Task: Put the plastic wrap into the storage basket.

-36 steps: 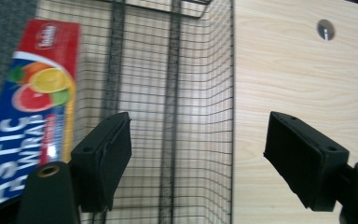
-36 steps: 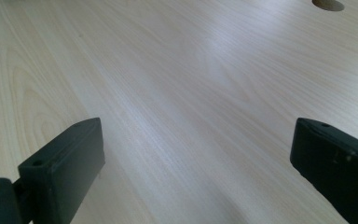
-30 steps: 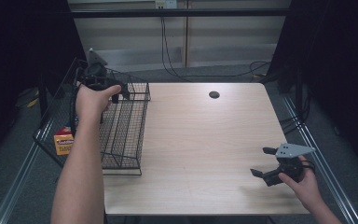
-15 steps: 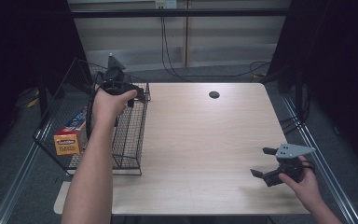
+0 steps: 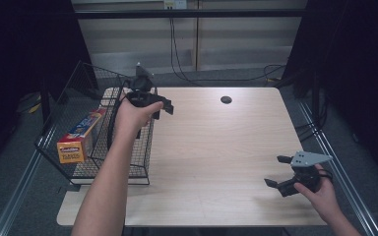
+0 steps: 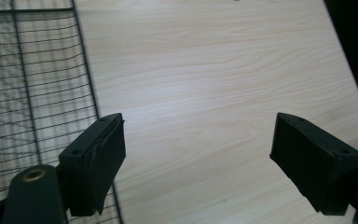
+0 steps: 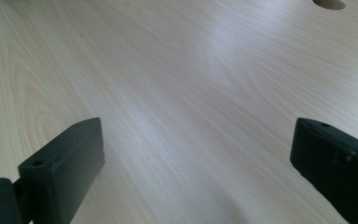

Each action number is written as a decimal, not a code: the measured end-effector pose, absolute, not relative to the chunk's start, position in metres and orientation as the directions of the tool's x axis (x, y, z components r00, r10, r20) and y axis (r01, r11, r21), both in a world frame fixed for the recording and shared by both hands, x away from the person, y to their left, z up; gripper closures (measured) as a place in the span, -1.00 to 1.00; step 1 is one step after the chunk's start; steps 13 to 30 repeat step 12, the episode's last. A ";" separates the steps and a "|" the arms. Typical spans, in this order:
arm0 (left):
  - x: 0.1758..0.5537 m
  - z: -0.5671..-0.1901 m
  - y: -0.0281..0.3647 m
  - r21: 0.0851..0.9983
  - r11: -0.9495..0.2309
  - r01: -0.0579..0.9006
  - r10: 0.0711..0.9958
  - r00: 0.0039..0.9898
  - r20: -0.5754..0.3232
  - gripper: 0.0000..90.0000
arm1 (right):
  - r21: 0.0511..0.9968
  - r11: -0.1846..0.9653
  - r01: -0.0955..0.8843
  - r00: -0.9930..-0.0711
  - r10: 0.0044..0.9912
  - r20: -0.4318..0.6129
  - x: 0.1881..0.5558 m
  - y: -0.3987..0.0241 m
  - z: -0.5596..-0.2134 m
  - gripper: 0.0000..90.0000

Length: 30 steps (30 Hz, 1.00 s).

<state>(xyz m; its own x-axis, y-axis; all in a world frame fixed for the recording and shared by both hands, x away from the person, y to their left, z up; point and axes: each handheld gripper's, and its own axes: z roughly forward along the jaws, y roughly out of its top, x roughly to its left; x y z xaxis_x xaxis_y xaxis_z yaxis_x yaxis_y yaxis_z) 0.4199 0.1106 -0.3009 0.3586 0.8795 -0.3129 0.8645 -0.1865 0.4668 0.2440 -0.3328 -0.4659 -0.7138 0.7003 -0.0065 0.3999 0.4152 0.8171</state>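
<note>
The box (image 5: 78,137) lay in the wire basket (image 5: 142,147), long axis running away from me, off the desk's (image 5: 216,147) left edge. My left claw (image 5: 163,105), nearer, had just been opening, empty, beyond the basket's desk-side wall. My right claw (image 5: 279,172) gaped empty, well apart.

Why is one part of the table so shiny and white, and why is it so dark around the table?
In the high view, light glares off the table near the round hole, while the room's sides stay nearly black. In the right gripper view, a pale sheen streaks across the wood and the near claw pads look soft. In the left gripper view, the basket wires stay fairly crisp.
</note>
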 end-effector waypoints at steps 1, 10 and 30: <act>0.419 -0.302 0.108 0.467 -0.202 0.861 0.876 0.372 -0.307 -0.61 | 0.817 0.415 0.400 -0.713 0.701 -0.007 0.244 -0.333 -0.466 -0.94; 0.412 -0.311 0.091 0.495 -0.254 0.831 0.848 0.438 -0.300 -0.69 | 0.815 0.420 0.399 -0.720 0.694 -0.006 0.245 -0.332 -0.466 -0.94; 0.411 -0.313 0.088 0.501 -0.259 0.825 0.843 0.447 -0.299 -0.70 | 0.813 0.422 0.400 -0.718 0.696 -0.007 0.245 -0.332 -0.467 -0.94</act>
